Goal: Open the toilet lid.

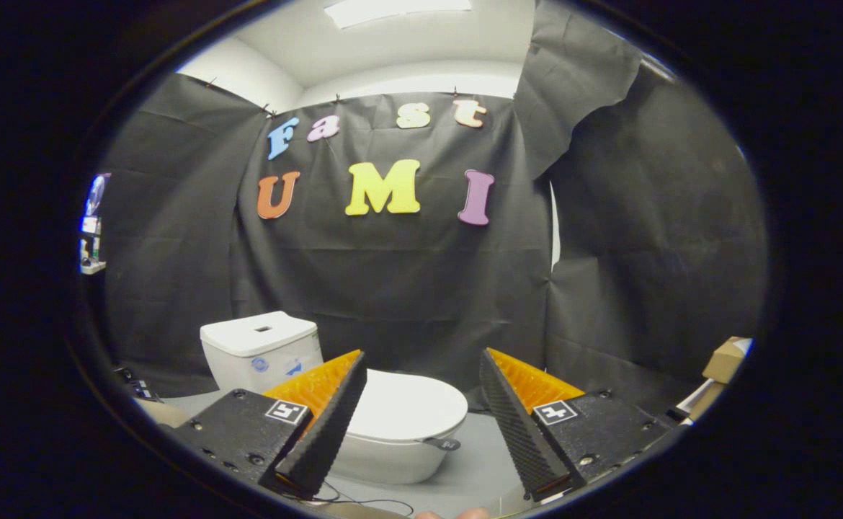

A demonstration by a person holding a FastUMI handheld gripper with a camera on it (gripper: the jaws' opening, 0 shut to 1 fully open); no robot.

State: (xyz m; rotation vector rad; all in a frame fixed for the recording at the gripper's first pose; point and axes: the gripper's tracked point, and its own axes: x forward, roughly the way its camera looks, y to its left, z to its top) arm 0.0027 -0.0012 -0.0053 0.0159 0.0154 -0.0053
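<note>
A white toilet stands on the grey floor ahead of me, its lid (407, 407) lying flat and closed over the bowl (393, 461). A small dark tab (447, 443) sticks out at the lid's front rim. The white tank (259, 349) rises behind it, to the left. My gripper (421, 375) is open, its two fingers spread wide with nothing between them. The lid shows in the gap between the fingers, a little beyond them, and the left finger (324, 425) overlaps the lid's left part in the view.
Black cloth walls close the booth behind and to the right of the toilet. A cardboard box (725, 358) sits low at the right. Some cables (133, 386) lie on the floor left of the tank. Grey floor (479, 468) stretches right of the bowl.
</note>
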